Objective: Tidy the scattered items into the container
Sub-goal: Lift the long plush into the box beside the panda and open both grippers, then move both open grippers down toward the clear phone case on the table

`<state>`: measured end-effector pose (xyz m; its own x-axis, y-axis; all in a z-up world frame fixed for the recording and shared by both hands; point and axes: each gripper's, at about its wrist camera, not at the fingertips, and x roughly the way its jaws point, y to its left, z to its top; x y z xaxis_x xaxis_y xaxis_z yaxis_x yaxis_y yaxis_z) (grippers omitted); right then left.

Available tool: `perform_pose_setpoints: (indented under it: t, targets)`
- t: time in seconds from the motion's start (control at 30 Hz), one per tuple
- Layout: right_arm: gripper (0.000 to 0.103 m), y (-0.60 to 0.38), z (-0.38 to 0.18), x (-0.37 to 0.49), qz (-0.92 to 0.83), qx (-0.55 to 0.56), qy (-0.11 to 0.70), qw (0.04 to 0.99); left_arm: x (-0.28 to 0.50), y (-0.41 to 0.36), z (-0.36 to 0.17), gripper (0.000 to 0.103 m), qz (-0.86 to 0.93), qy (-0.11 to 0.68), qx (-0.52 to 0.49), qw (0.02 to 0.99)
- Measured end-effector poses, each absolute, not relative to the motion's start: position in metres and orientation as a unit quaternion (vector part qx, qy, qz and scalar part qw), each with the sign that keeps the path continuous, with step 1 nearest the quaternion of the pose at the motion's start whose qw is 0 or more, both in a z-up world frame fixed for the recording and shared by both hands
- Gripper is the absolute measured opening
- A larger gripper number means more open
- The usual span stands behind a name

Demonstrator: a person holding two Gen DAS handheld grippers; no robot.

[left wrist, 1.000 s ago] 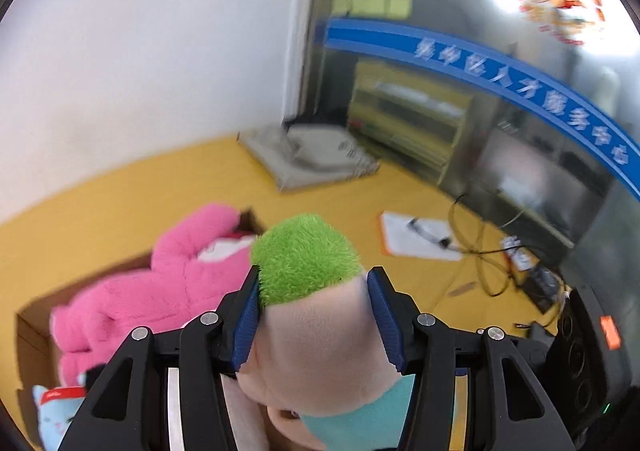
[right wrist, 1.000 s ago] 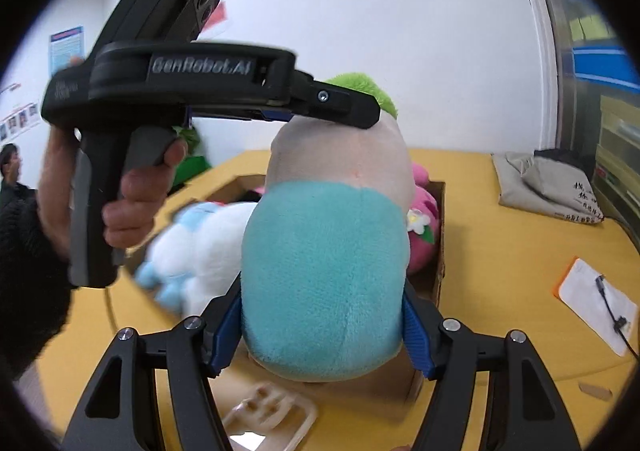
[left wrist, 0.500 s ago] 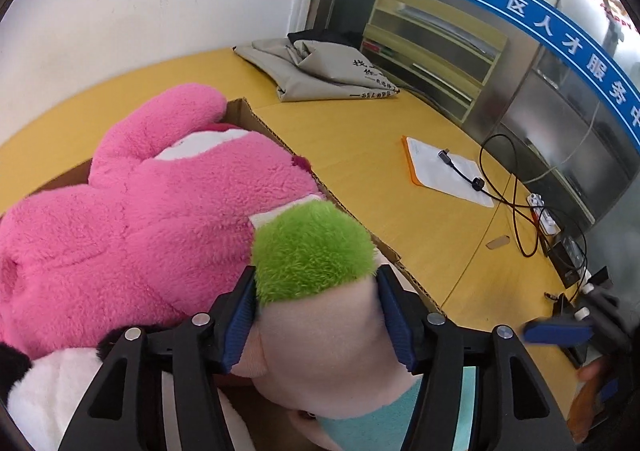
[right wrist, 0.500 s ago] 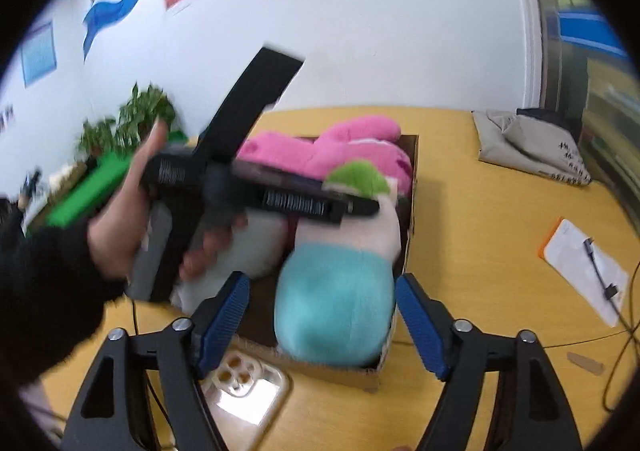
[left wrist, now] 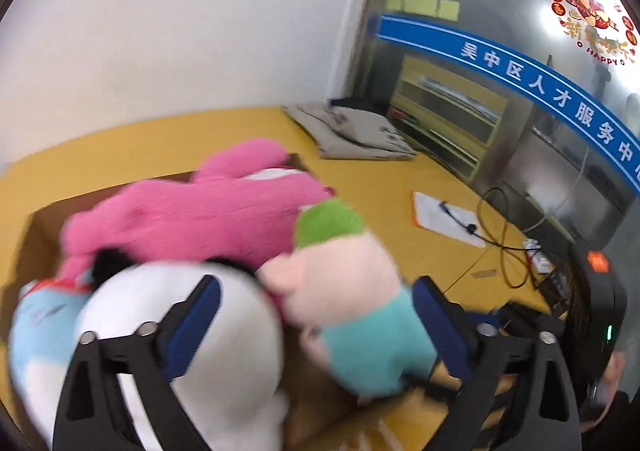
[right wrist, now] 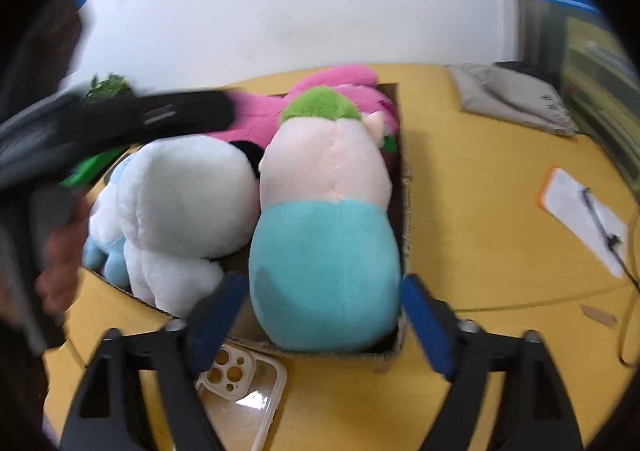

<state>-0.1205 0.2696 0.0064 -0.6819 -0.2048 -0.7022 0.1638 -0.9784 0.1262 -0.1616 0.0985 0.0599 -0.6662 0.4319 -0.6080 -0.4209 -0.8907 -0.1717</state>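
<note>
A plush doll with green hair, a pale pink head and a teal body [right wrist: 324, 251] lies in the right side of the cardboard box [right wrist: 406, 219]. It rests beside a white plush [right wrist: 188, 191], a pink plush [left wrist: 208, 215] and a light blue one [left wrist: 36, 331]. My right gripper [right wrist: 320, 321] straddles the doll's teal end; its jaws are opening and its pads stand clear of the doll. My left gripper [left wrist: 316, 325] is also opening wide over the box, with the doll [left wrist: 352, 291] just beyond its pads and untouched. Motion blur softens both views.
A clear phone case [right wrist: 244, 391] lies on the yellow table just in front of the box. To the right are a clipboard with paper [right wrist: 584, 219], cables [left wrist: 500, 235] and a small wooden stick [right wrist: 598, 315]. A folded grey bag [left wrist: 360, 131] lies at the back.
Both grippers have let go of the green-haired doll, which now rests in the box. The left gripper has drawn back from it with its jaws spread wide; the right jaws have widened too.
</note>
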Motion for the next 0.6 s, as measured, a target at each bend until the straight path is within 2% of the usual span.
perform_pose_setpoints:
  t: [0.17, 0.33, 0.6]
  targets:
    - [0.083, 0.254, 0.018, -0.098, -0.922, 0.377, -0.023, 0.081, -0.097, 0.056, 0.058, 0.103, 0.926, -0.003, -0.332, 0.182]
    - [0.083, 0.233, 0.034, -0.077, -0.931, 0.357, 0.010, 0.078, -0.062, 0.014, 0.049, 0.103, 0.927, -0.070, -0.340, 0.142]
    - [0.083, 0.211, 0.055, -0.047, -0.939, 0.332, 0.038, 0.076, -0.034, 0.004, 0.051, 0.103, 0.927, -0.095, -0.331, 0.149]
